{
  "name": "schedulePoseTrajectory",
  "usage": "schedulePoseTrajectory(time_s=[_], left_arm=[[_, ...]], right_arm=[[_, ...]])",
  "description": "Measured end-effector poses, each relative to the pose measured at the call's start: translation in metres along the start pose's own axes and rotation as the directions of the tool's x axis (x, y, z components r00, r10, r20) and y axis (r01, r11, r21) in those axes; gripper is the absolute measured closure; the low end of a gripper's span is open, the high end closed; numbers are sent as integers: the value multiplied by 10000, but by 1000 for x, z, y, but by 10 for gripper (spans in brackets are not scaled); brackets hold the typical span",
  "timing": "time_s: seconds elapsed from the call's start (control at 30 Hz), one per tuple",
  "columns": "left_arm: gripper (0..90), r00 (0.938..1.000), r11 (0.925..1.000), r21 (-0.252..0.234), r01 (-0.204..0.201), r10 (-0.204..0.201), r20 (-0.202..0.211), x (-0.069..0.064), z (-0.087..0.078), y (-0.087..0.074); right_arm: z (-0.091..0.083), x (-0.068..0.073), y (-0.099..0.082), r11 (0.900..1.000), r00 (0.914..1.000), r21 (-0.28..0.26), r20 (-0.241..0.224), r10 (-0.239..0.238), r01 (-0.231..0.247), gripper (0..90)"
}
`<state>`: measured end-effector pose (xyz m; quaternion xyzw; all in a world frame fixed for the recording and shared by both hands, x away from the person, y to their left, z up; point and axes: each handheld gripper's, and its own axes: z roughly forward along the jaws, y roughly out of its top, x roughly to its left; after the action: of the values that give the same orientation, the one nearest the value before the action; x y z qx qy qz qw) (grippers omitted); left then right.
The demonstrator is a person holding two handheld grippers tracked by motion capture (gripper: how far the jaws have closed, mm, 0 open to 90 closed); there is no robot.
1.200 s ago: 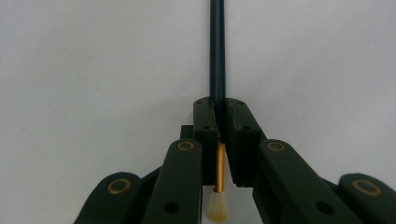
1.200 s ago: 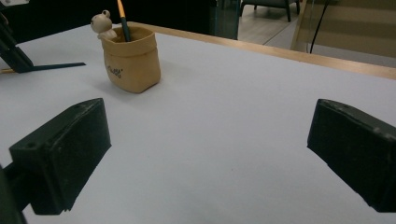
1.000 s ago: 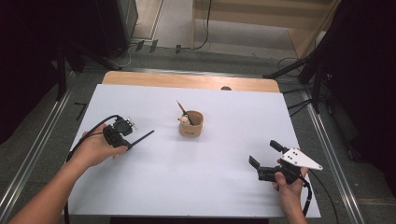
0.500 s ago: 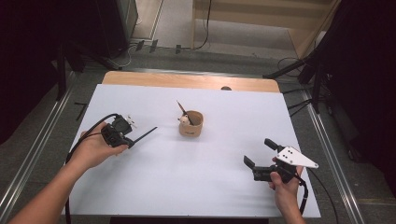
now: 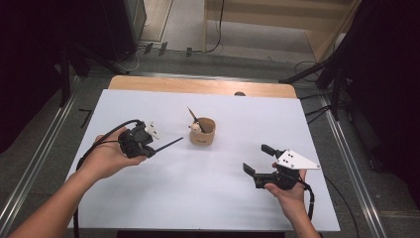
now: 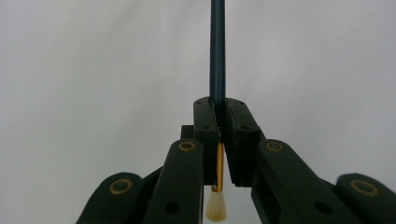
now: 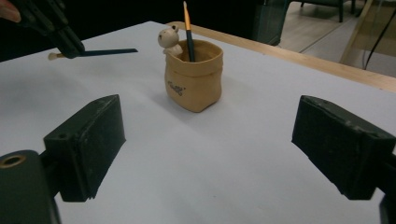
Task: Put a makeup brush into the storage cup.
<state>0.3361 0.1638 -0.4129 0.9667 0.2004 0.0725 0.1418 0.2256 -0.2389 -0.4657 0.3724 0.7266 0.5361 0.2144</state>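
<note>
In the left gripper view, the two black jaws of the left gripper (image 6: 218, 135) are pressed together on a thin brush (image 6: 217, 56). Its dark blue handle runs straight up and away from the jaws. Below them a gold ferrule and a pale tuft of bristles stick out toward the camera. Behind everything is plain white table (image 6: 93, 70).

The high view shows that same left gripper (image 5: 148, 147) in the person's left hand (image 5: 106, 158), over the left part of the table (image 5: 148, 208). The brush (image 5: 168, 145) appears here as a thin dark line pointing right, toward a small tan pot (image 5: 202, 132) near the table's middle. The brush tip is near the pot but apart from it. Bristles and ferrule are too small to make out here.

In the right gripper view, the jaws of the right gripper (image 7: 205, 154) stand wide apart with nothing between them. Beyond the gap sits the pot (image 7: 194, 77), sack-shaped, with small printed lettering on its front. A little pale bear figure (image 7: 169, 38) perches at its rim, and a second brush (image 7: 188, 32) stands inside, dark at the bottom and orange toward the top. At upper left the left gripper (image 7: 65, 39) holds its brush (image 7: 105, 52) level above the table (image 7: 187, 177).

The high view places the right gripper (image 5: 261, 159) in the right hand (image 5: 289, 193) at the table's lower right, well apart from the pot, jaws pointing left. A grey three-cornered plate (image 5: 295, 160) sits on top of it. A bare wood strip (image 5: 198, 85) runs along the table's far edge.
</note>
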Motion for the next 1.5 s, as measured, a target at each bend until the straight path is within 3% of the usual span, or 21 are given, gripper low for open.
schedulePoseTrajectory(time_s=[0.13, 0.33, 0.63, 0.77, 0.93, 1.23, 1.37, 1.5], left_arm=[[845, 9997, 9997, -89, -233, 234, 123, -1, -3, 7], [845, 9936, 9938, -76, -1110, 1112, 206, -1, -2, 15], [845, 9858, 9863, 129, -1643, 1638, 367, -2, 0, 28], [845, 9771, 9777, 226, -2090, 2078, 454, -8, 2, 35], [845, 9574, 9596, 196, -2807, 2785, 766, -17, 4, 43], [844, 9323, 9377, 63, -3475, 3448, 1095, -28, 6, 48], [844, 9205, 9273, -69, -3743, 3725, 1184, -31, 6, 49], [844, 9146, 9222, -121, -3865, 3850, 1236, -34, 8, 49]], right_arm=[[7, -1, 4, 9999, 9997, 100, -254, -17, 19, 140], [19, 0, 12, 9998, 9976, 163, -685, -67, 79, 146], [37, 9, 22, 9971, 9839, 458, -1708, -523, 609, 209], [45, 10, 25, 9964, 9745, 573, -2193, -485, 625, 285], [54, 10, 29, 9959, 9572, 713, -2875, -327, 554, 378], [76, 14, 31, 9819, 9173, 1668, -3979, -161, 896, 581], [84, 15, 28, 9794, 9112, 1829, -4119, -25, 854, 604], [90, 15, 26, 9758, 9046, 2045, -4260, 170, 780, 616]])
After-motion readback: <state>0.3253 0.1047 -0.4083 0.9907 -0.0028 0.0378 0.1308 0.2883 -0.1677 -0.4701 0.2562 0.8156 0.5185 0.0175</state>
